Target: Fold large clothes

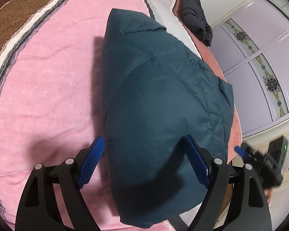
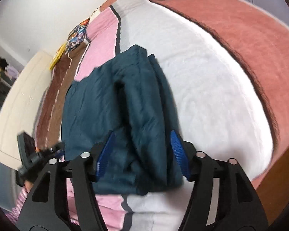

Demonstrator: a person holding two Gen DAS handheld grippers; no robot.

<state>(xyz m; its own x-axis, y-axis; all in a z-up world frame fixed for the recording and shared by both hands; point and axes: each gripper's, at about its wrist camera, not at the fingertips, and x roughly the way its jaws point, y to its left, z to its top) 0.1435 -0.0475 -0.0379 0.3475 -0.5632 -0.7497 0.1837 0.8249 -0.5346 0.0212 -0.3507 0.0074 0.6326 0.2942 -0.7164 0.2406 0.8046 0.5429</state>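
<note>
**Nearly done: the teal jacket lies folded and both grippers stand free**

Plainly, the fold is at or near its last stage. The teal quilted jacket lies as a thick, compact bundle on the bed blanket, partly on its pink panel and partly on the white one, with the brown and rust-red stripes running along either side. From the right wrist view the bundle shows stacked layers, with a raised ridge of cloth running lengthwise down the middle and a loose flap at the far end.

The left gripper hovers over the near end of the bundle, its jaws spread wide; the blue pads frame the fabric without pressing on it. The right gripper likewise has its jaws spread over the near edge of the jacket, and nothing is pinched between them. That view is somewhat blurred, so fine contact cannot be judged with certainty, though the cloth looks slack rather than pulled.

A black padded garment lies at the far edge of the bed, near the panelled wardrobe doors.

What the next move calls for, in my judgement, is either tidying this bundle, by flattening the ridge and tucking in the far flap, or clearing both grippers away and turning to the black garment.
</note>
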